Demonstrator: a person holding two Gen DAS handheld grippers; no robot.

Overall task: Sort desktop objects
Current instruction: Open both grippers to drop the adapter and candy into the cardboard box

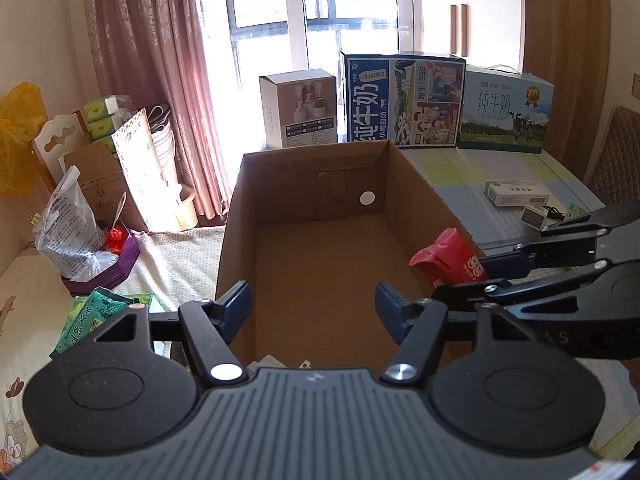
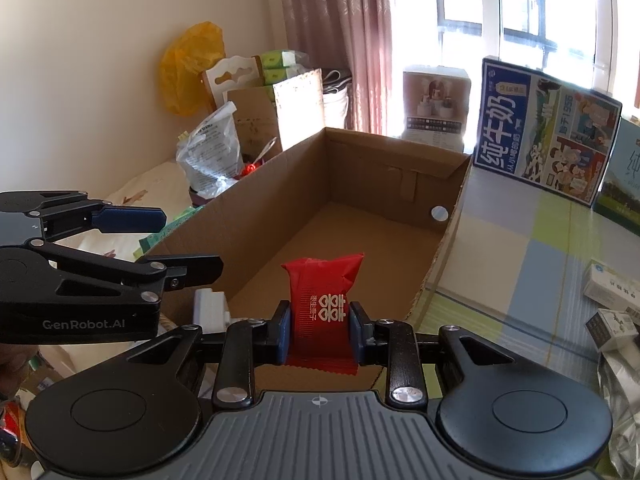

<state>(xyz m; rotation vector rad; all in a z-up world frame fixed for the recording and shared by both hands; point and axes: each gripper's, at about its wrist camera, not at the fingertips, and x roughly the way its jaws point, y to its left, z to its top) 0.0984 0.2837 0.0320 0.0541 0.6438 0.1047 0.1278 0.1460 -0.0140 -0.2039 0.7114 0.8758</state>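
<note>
The right gripper [image 2: 319,322] is clamped on one red packet [image 2: 323,312], its blue pads pressing the packet's two side edges. The packet stands with its long axis running straight ahead of the fingers, its far crimped end pointing into the open cardboard box [image 2: 384,184], over the box's near rim. The left gripper [image 1: 314,312] stands about half open with nothing between its fingers, poised over the same box's near end, the packet just to its right. One white object [image 2: 210,308] lies at the box's near corner. Two small white cartons [image 1: 516,192] lie on the table right of the box, beyond the right gripper.
</note>
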